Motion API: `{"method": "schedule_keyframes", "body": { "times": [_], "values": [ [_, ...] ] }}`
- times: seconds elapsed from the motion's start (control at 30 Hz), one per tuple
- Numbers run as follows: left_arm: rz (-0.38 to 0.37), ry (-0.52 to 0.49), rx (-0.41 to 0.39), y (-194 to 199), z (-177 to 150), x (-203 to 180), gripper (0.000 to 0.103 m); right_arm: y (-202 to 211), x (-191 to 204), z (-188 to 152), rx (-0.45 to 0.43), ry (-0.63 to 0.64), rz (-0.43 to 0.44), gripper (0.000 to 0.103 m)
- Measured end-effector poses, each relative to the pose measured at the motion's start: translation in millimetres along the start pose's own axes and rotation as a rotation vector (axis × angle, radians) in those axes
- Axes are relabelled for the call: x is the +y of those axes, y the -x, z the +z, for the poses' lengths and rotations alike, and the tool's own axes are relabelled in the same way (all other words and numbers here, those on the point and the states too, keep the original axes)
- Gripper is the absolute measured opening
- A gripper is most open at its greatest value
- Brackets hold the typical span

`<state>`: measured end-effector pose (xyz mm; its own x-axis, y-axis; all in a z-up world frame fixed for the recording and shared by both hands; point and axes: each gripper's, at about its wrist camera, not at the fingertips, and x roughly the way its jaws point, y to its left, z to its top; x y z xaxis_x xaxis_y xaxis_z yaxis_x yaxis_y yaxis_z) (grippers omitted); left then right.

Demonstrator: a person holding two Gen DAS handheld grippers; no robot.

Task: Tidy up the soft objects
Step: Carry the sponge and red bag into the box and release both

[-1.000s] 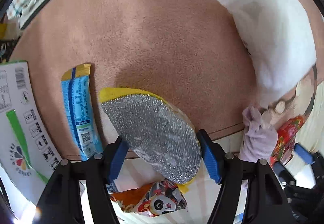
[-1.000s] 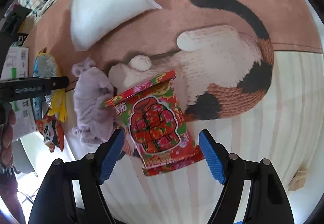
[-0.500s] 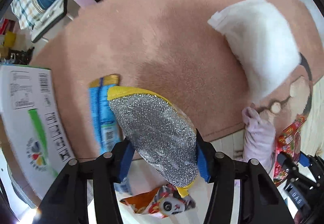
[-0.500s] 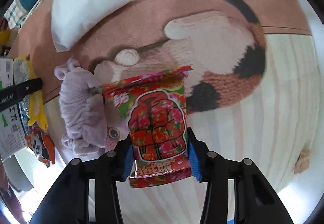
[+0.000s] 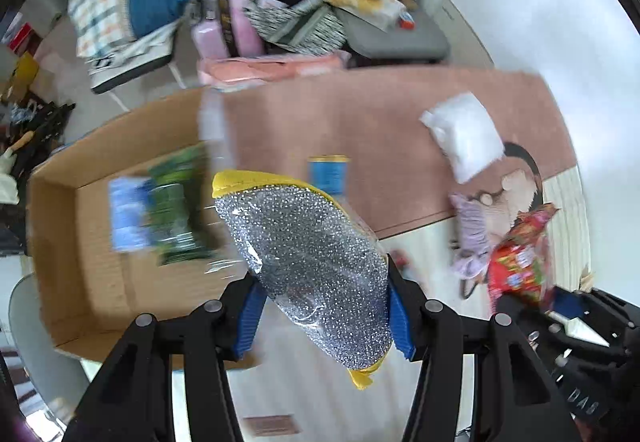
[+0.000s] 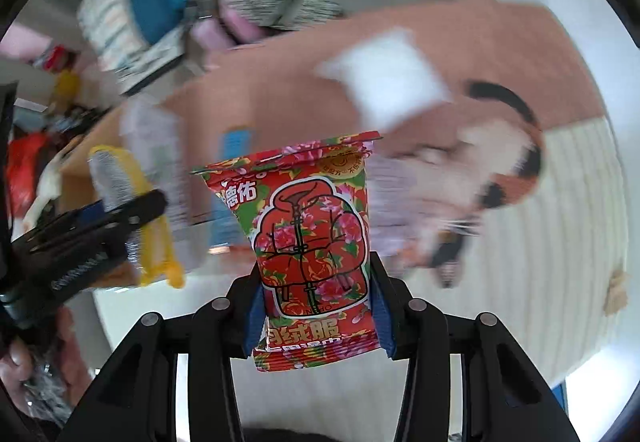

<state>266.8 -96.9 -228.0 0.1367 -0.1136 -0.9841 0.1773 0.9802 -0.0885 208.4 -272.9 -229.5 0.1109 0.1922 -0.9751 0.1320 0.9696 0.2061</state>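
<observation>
The left gripper [image 5: 322, 316] is raised off the floor and angled down and forward, its 2 blue-padded fingers [image 5: 249, 316] clamped on a silver glitter pouch with yellow trim [image 5: 308, 266], which fills the lower centre of the left wrist view. Behind the pouch, at the left of that frame, lies an open cardboard box [image 5: 60, 242] holding blurred green and blue packets [image 5: 176, 210]. The right gripper [image 6: 316, 316] is likewise lifted and tipped forward, its fingers [image 6: 382, 318] pressed against both sides of a red floral snack packet [image 6: 312, 242] that stands upright in the centre of the right wrist view. In the left wrist view this packet shows at the lower right. A white pillow [image 5: 464, 138] rests on the pink rug [image 5: 360, 114] at the upper right, and a lilac cloth [image 5: 472, 242] lies at the rug's edge, below the pillow.
</observation>
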Motion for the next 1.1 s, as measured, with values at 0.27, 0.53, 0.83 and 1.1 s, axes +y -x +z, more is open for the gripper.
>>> {"method": "schedule_keyframes", "body": {
  "times": [0.27, 0.53, 0.83, 1.1],
  "values": [
    [0.097, 0.149, 0.041, 12.1, -32.2, 165.4, 0.051, -47.6, 178.9, 1.8, 0.075, 0.129, 0.089, 0.047],
    [0.113, 0.249, 0.141, -51.3, -2.1, 271.7, 0.051, -138.2, 248.5, 11.3, 0.178, 0.093, 0.006, 0.047],
    [0.106, 0.257, 0.242, -119.5, 27.4, 311.4, 0.052, -198.6, 275.9, 8.0, 0.251, 0.035, -0.064, 0.047],
    [0.072, 0.270, 0.309, -137.9, 36.6, 321.0, 0.061, -216.9, 288.9, 11.9, 0.281, 0.037, -0.099, 0.071]
  ]
}}
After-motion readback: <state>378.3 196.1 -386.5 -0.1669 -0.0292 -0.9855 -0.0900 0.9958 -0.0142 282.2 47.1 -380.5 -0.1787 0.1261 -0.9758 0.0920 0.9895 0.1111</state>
